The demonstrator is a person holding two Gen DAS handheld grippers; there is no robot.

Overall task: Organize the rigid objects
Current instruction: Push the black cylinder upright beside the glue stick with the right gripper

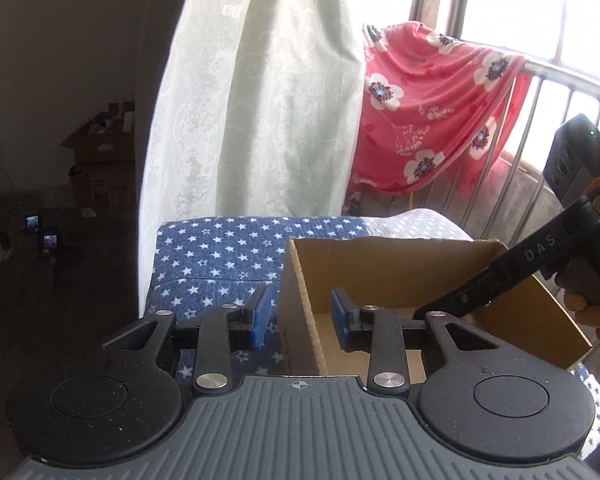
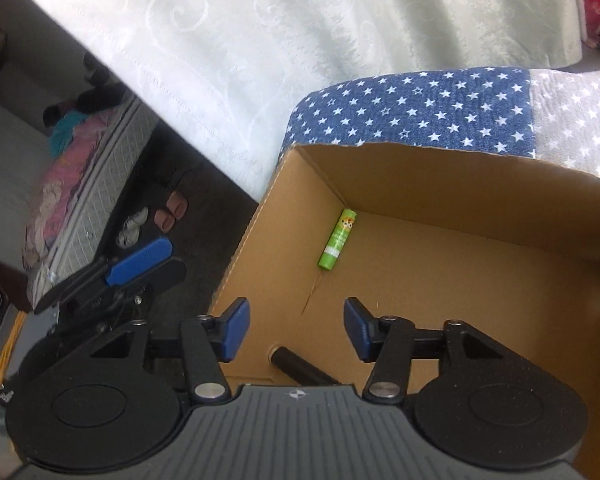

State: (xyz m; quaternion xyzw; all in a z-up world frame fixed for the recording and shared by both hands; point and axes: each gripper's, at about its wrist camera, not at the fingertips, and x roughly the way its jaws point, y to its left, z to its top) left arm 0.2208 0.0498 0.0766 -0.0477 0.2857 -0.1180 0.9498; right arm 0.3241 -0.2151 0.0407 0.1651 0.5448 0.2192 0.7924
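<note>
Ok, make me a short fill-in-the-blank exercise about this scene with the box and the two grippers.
1. The small tube lying inside the cardboard box is ____ in colour.
2. The cloth under the box is blue with white ____.
3. The black cylinder lies on the box floor just below the right gripper, whose jaws hold ____.
4. The pink cloth draped over the metal railing is printed with white ____.

Missing words: green; stars; nothing; flowers
</note>
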